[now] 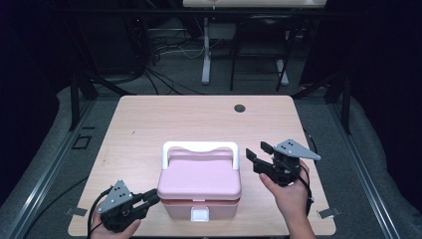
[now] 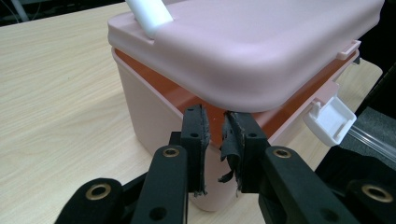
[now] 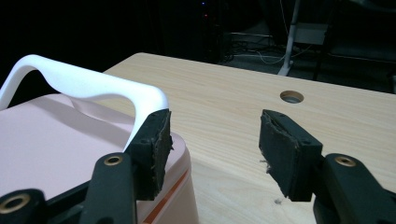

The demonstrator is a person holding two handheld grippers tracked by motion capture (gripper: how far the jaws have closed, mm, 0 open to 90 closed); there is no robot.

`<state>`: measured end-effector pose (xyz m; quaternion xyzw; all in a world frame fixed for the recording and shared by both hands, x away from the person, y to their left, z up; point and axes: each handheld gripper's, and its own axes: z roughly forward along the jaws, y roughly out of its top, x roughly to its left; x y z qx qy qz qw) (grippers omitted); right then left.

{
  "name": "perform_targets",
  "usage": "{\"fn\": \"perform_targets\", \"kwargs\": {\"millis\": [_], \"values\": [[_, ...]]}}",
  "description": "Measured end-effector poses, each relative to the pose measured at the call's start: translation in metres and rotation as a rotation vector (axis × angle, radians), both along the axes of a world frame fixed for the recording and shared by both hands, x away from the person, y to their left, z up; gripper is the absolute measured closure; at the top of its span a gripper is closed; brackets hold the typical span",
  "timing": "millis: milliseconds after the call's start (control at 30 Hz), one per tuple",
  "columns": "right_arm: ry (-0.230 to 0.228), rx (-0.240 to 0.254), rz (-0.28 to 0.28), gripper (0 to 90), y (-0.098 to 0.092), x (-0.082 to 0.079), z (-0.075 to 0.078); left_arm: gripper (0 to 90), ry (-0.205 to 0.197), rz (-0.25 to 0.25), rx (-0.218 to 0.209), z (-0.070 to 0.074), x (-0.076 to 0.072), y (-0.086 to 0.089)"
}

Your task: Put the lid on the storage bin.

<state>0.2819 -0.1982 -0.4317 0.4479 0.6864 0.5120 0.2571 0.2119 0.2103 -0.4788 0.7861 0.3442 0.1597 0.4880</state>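
- Left gripper (image 1: pixel 151 198) was seen at the near left edge of the table (image 1: pixel 149 119), held in the person's left hand (image 1: pixel 115 230); its jaws were nearly closed, a thin gap left, nothing clamped between them.
- In the left gripper view, the left gripper's (image 2: pixel 215 122) worn pads (image 2: pixel 201 135) were found right at the near left corner of the pink storage box (image 2: pixel 243 79), at the seam under the lid (image 2: pixel 261 46); contact could not be confirmed.
- Lid was seen slightly raised on that side, with an orange inner rim (image 2: pixel 187 95) exposed beneath it.
- White front latch (image 2: pixel 330 119) was seen flipped open, hanging off the box front.
- Pink storage box (image 1: pixel 200 186) was placed at the near centre of the table, its white handle (image 1: pixel 200 147) folded toward the far side.
- Right gripper (image 1: pixel 257 152) was held in the right hand (image 1: pixel 288 191) just right of the box, jaws wide apart, nothing held.
- In the right gripper view, the right gripper's (image 3: pixel 215 140) one jaw was seen in front of the handle's (image 3: pixel 88 84) end, the other over bare table (image 3: pixel 243 121); touch could not be told.
- Round cable hole (image 1: pixel 240 108) was noted near the table's far edge.
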Motion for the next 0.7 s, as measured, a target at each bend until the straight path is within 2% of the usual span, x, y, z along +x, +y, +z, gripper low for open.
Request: {"fn": "perform_targets", "kwargs": {"millis": [633,700], "values": [[0.002,-0.01,0.0,43.5,0.001,-0.0002,-0.0008,78.0,0.01,0.007,0.012,-0.003,-0.0011,0.0011],[0.001,-0.008,0.0,43.4,0.0012,0.0,-0.0011,78.0,0.011,0.002,0.024,-0.0038,-0.0005,0.0017]]}}
